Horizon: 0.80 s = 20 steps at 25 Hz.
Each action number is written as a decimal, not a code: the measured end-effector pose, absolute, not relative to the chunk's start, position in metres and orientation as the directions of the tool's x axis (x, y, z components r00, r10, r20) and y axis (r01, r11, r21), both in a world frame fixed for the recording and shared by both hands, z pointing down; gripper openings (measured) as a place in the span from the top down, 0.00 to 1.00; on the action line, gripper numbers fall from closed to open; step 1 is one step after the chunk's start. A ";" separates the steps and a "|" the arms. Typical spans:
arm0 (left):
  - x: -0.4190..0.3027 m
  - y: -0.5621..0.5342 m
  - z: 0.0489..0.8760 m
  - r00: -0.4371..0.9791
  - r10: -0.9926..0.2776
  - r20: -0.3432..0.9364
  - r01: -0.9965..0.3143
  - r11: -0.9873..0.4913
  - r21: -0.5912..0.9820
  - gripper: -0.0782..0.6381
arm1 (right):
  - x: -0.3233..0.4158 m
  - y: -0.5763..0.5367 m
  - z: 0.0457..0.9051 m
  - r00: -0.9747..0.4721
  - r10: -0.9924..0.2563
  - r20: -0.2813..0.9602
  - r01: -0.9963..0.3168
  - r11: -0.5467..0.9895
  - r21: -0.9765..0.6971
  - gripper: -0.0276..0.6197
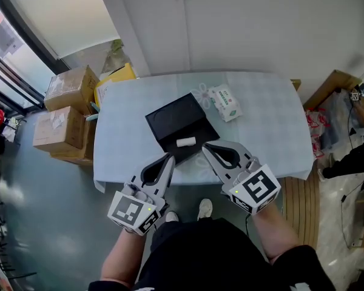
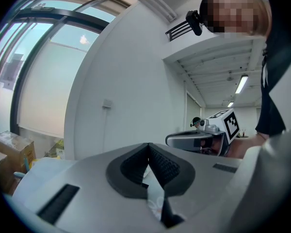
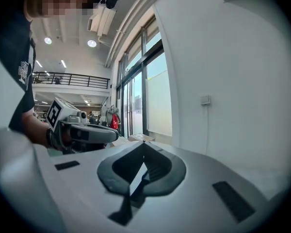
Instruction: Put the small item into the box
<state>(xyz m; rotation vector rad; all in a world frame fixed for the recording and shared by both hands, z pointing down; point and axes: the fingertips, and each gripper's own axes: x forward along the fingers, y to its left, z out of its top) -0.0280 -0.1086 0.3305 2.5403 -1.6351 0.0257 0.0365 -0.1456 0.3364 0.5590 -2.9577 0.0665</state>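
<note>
A flat black box (image 1: 173, 121) lies open in the middle of the table (image 1: 267, 132), which has a pale cloth over it. A small white item (image 1: 185, 142) rests inside the box near its front edge. Both grippers hang in the air over the table's near edge, apart from the box. My left gripper (image 1: 170, 157) (image 2: 148, 145) is shut, its pads meeting with nothing between them. My right gripper (image 1: 205, 147) (image 3: 144, 144) is shut and empty too. Each gripper view looks level at the white wall and shows the other gripper beside it.
A green-and-white tissue pack (image 1: 224, 102) lies on the table behind the box, to the right. Cardboard boxes (image 1: 70, 90) and a yellow package (image 1: 118, 76) stand on the floor to the left. More cardboard (image 1: 333, 83) and a person's arm (image 1: 358, 144) are at the right.
</note>
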 end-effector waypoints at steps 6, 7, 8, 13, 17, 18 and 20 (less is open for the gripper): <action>-0.041 -0.091 0.331 0.471 -0.877 0.091 -0.881 -0.463 0.095 0.89 | 0.019 -0.122 0.341 -0.906 -0.398 0.143 -0.408 0.911 -0.052 0.94; -0.045 -0.086 0.333 0.480 -0.872 0.094 -0.876 -0.472 0.098 0.89 | 0.015 -0.117 0.343 -0.903 -0.403 0.148 -0.415 0.908 -0.060 0.94; -0.048 -0.082 0.335 0.489 -0.867 0.097 -0.871 -0.480 0.102 0.89 | 0.011 -0.112 0.346 -0.900 -0.409 0.152 -0.423 0.904 -0.066 0.94; -0.061 -0.055 0.343 0.530 -0.841 0.104 -0.846 -0.519 0.119 0.89 | -0.003 -0.083 0.352 -0.880 -0.445 0.164 -0.463 0.882 -0.087 0.94; -0.069 -0.037 0.348 0.555 -0.826 0.097 -0.829 -0.541 0.141 0.89 | -0.011 -0.060 0.357 -0.865 -0.469 0.182 -0.489 0.867 -0.092 0.94; -0.070 -0.033 0.350 0.562 -0.821 0.094 -0.824 -0.548 0.145 0.89 | -0.012 -0.056 0.358 -0.860 -0.475 0.186 -0.497 0.863 -0.093 0.94; -0.073 -0.024 0.354 0.577 -0.811 0.094 -0.814 -0.561 0.153 0.89 | -0.015 -0.047 0.361 -0.851 -0.488 0.193 -0.511 0.854 -0.093 0.94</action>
